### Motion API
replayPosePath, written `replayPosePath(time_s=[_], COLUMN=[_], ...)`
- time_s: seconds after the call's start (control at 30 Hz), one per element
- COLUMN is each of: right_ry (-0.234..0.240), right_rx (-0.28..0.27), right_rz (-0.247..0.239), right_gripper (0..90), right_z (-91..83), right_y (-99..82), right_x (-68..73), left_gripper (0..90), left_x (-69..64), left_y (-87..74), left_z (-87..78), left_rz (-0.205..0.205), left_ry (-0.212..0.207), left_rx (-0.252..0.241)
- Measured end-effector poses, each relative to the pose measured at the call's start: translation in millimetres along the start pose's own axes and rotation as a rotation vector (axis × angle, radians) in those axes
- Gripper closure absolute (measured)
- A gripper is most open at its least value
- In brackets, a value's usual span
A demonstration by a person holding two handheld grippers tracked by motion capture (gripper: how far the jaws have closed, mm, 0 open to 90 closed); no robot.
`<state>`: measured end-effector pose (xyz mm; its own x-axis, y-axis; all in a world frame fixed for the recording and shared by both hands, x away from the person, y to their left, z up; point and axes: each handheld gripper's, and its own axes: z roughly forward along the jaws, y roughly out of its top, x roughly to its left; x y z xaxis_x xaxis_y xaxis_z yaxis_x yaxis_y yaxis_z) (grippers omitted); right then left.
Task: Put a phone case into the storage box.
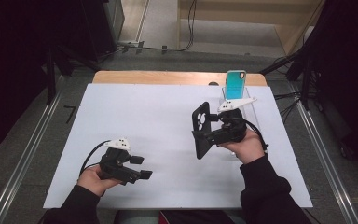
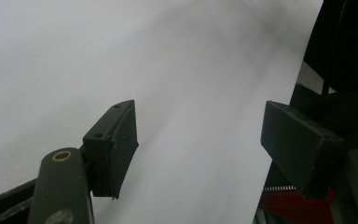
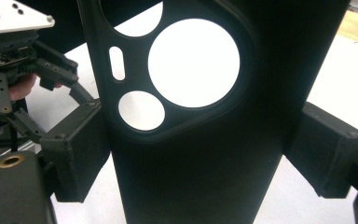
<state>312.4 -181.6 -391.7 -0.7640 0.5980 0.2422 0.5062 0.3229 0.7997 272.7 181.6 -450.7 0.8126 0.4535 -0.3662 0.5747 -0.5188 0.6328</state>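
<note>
Two grippers over a white sheet (image 1: 135,116) on the table. Right gripper (image 1: 204,135) is pinching a black phone case (image 1: 201,130), jaws pressed on its two long edges, case held upright and off the sheet, slightly tilted. In the right gripper view the case (image 3: 223,154) sits between the jaws with its camera cutout up top: one large round hole, a smaller round one below it, a narrow slot beside them. No brand, label or writing readable on the case.

Just beyond the right gripper, at the far edge of the sheet: a clear stand (image 1: 242,105) with a teal phone case (image 1: 236,84) standing upright in it. No text legible on it either.

Left gripper (image 1: 142,166) is well apart from the right one, nearer the person, jaws spread wide with nothing between them. In the left gripper view its jaws frame bare white sheet (image 2: 168,70); the sheet's edge runs just past the right-hand jaw. The left gripper (image 3: 51,77) also appears in the background of the right gripper view, left of the case, with its grey plate (image 3: 14,16) on top.

Wooden table edge (image 1: 168,77) is exposed beyond the sheet.
</note>
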Motion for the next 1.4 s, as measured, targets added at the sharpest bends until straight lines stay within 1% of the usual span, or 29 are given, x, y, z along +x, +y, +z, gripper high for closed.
replayPosePath(time_s=[0.33, 0.53, 0.57, 0.67, 0.77, 0.9, 0.97, 1.13, 1.23, 1.4], right_ry=[-0.05, -0.101, -0.112, -0.145, -0.181, -0.216, -0.238, -0.282, -0.302, -0.369], right_rx=[-0.03, -0.05, -0.059, -0.07, -0.078, -0.099, -0.105, -0.115, -0.138, -0.149], right_rz=[0.02, 0.065, 0.073, 0.121, 0.133, 0.152, 0.157, 0.175, 0.181, 0.195], right_gripper=[11.8, 11.8, 11.8, 11.8, 11.8, 11.8, 11.8, 11.8, 11.9, 11.9], right_z=[-21.9, -35.0, -36.9, -41.5, -44.9, -49.4, -51.3, -55.2, -57.0, -58.7], right_y=[7.4, 9.1, 9.1, 8.8, 8.3, 8.6, 8.8, 8.2, 7.4, 6.6], right_x=[-11.7, -22.5, -24.6, -30.7, -36.1, -42.2, -44.8, -52.4, -57.6, -65.2], left_gripper=[27.4, 27.4, 27.4, 27.4, 27.4, 27.4, 27.4, 27.4, 27.4, 27.4], left_x=[-0.2, 0.7, 1.0, 1.3, 1.3, 3.0, 3.9, 4.7, 4.9, 7.0], left_y=[-3.6, -6.0, -6.5, -7.7, -9.2, -12.2, -13.7, -16.2, -17.7, -19.5], left_z=[-2.7, -6.1, -7.0, -8.7, -10.2, -14.0, -15.4, -17.5, -18.2, -20.0], left_rz=[-0.011, -0.024, -0.025, -0.037, -0.042, -0.061, -0.073, -0.079, -0.086, -0.097], left_ry=[0.015, 0.016, 0.018, 0.032, 0.049, 0.067, 0.084, 0.092, 0.1, 0.117], left_rx=[-0.002, -0.013, -0.016, -0.024, -0.029, -0.039, -0.038, -0.046, -0.048, -0.059])
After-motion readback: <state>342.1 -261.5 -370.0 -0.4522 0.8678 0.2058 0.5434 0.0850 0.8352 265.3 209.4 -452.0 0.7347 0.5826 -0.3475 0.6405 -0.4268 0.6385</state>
